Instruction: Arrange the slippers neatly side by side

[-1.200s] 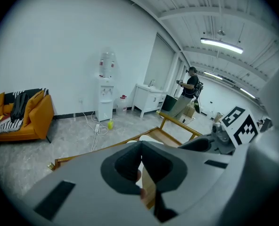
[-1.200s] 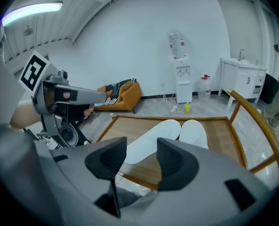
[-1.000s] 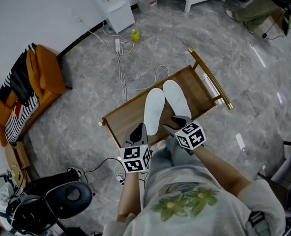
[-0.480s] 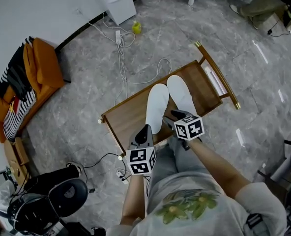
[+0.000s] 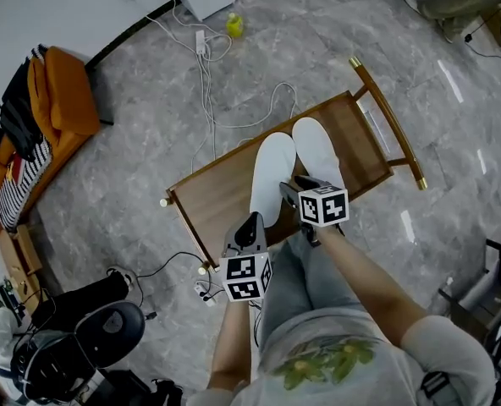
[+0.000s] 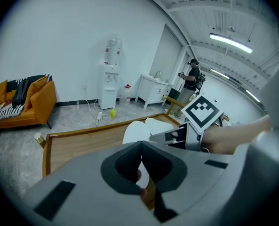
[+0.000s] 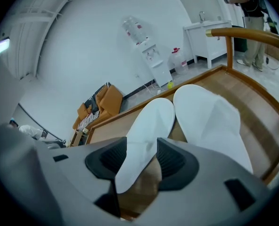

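Two white slippers lie side by side on a low wooden table (image 5: 212,201), toes pointing away: the left slipper (image 5: 270,174) and the right slipper (image 5: 316,149). My right gripper (image 5: 287,192) hovers over their heel ends. Its jaws stand open, and the left slipper's (image 7: 151,124) heel shows in the gap with the pads clear of it; the right slipper (image 7: 210,119) lies just beside. My left gripper (image 5: 250,224) hangs at the table's near edge, left of the slippers. In the left gripper view its tips (image 6: 140,149) meet, with nothing held.
The table has a raised rim and a wooden rail (image 5: 390,121) at its right end. Cables (image 5: 206,83) and a yellow bottle (image 5: 233,25) lie on the marble floor beyond. An orange sofa (image 5: 56,100) stands at the left, and a black chair (image 5: 90,345) near my left side.
Both grippers have sunk toward the table. The right one has rolled and now sits over the slippers' heels. The slippers have not moved.
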Demonstrator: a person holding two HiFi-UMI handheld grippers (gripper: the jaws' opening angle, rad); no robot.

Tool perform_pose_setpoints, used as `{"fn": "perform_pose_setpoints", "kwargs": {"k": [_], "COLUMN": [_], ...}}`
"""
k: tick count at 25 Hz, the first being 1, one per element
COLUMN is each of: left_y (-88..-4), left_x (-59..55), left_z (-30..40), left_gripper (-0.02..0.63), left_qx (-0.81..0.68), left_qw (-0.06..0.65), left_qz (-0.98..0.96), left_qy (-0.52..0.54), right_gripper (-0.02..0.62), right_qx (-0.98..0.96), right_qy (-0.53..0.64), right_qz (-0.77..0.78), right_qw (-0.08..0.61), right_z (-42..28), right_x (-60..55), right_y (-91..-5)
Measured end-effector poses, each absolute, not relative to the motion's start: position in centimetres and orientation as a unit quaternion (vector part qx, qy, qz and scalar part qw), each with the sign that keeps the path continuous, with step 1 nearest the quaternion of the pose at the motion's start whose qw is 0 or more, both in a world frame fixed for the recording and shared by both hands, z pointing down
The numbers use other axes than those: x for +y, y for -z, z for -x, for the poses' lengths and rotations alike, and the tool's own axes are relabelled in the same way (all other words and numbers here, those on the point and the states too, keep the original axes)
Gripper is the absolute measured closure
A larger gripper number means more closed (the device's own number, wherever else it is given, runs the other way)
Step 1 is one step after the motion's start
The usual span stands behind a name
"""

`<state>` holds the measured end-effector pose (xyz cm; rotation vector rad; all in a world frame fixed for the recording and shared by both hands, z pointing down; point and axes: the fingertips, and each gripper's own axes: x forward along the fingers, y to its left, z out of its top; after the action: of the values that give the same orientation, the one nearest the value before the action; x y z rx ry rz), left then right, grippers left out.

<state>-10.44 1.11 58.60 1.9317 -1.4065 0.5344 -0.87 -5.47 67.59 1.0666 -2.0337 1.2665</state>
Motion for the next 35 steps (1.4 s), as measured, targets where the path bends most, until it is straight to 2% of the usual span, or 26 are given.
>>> {"fn": "perform_pose_setpoints", "kwargs": {"k": [7, 11, 14, 15, 27, 35], "left_y": [-59.7, -59.9, -60.1, -60.1, -60.1, -59.8], "left_x": [1.6, 2.1, 2.1, 2.1, 1.5, 1.2], "left_z": [10.2, 9.9, 9.7, 9.7, 9.4, 8.8], "left_gripper": [0.591, 0.591, 0.591, 0.591, 0.591, 0.591], "left_qx": [-0.537, -0.532, -0.529, -0.529, -0.525, -0.521], "left_qw": [0.349, 0.351, 0.349, 0.347, 0.346, 0.345], "left_qz": [-0.739, -0.741, -0.742, -0.742, -0.746, -0.75], "left_qy": [-0.21, -0.214, -0.219, -0.22, -0.219, -0.217], "right_gripper": [0.394, 0.452, 0.542, 0.551, 0.56, 0.561], "right_qx": [-0.734, -0.737, -0.741, -0.743, -0.78, -0.794], "right_qy": [-0.496, -0.492, -0.485, -0.484, -0.38, -0.335], "right_qz": [-0.392, -0.388, -0.385, -0.38, -0.281, -0.248], "right_qw": [0.246, 0.255, 0.26, 0.264, 0.41, 0.443], "right_z": [1.9, 2.2, 2.1, 2.1, 2.0, 2.0], "right_x": [-6.0, -6.2, -6.6, -6.6, -6.7, -7.1], "right_y": [-69.1, -69.7, -69.8, -69.8, -69.3, -68.1]}}
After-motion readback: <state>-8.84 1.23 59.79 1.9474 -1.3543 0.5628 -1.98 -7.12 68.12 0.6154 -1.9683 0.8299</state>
